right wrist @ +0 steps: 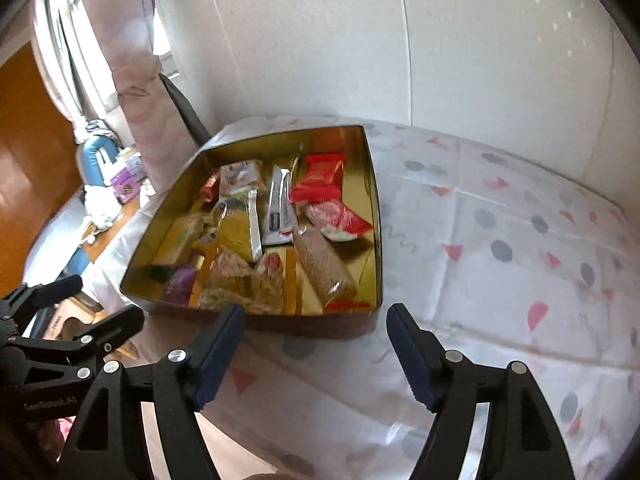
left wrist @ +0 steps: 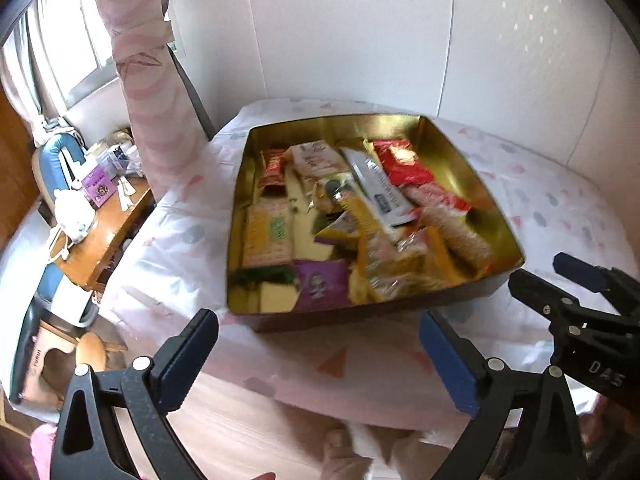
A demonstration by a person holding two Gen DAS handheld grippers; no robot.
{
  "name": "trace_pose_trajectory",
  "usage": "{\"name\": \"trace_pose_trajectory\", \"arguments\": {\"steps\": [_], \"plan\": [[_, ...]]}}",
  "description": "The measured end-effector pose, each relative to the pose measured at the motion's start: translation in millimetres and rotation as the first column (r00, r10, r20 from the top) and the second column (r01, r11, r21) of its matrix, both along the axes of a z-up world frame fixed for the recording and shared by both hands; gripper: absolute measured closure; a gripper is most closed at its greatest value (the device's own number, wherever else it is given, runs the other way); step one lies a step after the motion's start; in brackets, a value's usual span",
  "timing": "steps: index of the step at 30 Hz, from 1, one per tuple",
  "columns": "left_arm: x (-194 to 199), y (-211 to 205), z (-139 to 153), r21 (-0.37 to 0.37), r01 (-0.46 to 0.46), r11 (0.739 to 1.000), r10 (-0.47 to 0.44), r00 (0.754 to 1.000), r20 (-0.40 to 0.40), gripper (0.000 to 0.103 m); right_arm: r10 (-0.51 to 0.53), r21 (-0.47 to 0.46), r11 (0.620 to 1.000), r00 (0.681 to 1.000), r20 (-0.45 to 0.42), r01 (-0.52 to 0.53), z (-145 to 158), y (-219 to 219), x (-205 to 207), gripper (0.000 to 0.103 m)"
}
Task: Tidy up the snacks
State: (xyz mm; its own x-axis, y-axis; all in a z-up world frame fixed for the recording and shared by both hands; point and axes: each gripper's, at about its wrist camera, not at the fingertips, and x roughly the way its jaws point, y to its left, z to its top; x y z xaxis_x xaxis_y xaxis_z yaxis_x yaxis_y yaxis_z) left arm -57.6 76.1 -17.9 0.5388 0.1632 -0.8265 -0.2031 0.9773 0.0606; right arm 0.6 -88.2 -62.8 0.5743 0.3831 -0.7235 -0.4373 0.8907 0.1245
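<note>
Here, a square gold-lined metal tin (left wrist: 460,136) heaped with crinkly foil snack packets (left wrist: 340,216) sits on a white cloth with pink triangles and grey dots (right wrist: 500,240). The left gripper (left wrist: 320,344) and right gripper (right wrist: 316,344) hover near it, jaws wide, empty. A cluttered wooden desk (left wrist: 104,236) stands far left. "DAS" marks the right gripper's body.

Black tongs (left wrist: 318,346), blue pads (right wrist: 218,354).

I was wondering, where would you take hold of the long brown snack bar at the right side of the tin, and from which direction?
Grip the long brown snack bar across its narrow width near the middle, coming from above with the right tool, which is open. It seems to lie flat and lengthwise beside the gold tin's right wall, so a side approach looks blocked.
</note>
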Motion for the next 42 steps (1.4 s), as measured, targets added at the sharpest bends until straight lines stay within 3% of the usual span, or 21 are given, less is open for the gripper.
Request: {"name": "trace_pose_trajectory", "arguments": {"steps": [6, 17, 42], "plan": [[-11.3, 12.0, -11.3, 0.013, 0.028, 1.0, -0.027, 0.999, -0.027, 0.002, -0.056, -0.022, 0.998, 0.998, -0.009, 0.055, -15.8, 11.5, -19.6, 0.028], [-20.4, 33.7, -8.4, -0.008, 0.027, 1.0, -0.027, 1.0, -0.009, 0.002, -0.087, -0.021, 0.996, 0.996, 0.024, 0.087, -10.6, 28.2, -33.0, 0.028], [-23.5, 41.9, -4.5, -0.013, 0.013, 1.0, -0.013, 1.0, 0.004, 0.002, -0.072, -0.035, 0.997, 0.997, 0.029, 0.073, -7.7, 40.2, -38.4, 0.028]]}}
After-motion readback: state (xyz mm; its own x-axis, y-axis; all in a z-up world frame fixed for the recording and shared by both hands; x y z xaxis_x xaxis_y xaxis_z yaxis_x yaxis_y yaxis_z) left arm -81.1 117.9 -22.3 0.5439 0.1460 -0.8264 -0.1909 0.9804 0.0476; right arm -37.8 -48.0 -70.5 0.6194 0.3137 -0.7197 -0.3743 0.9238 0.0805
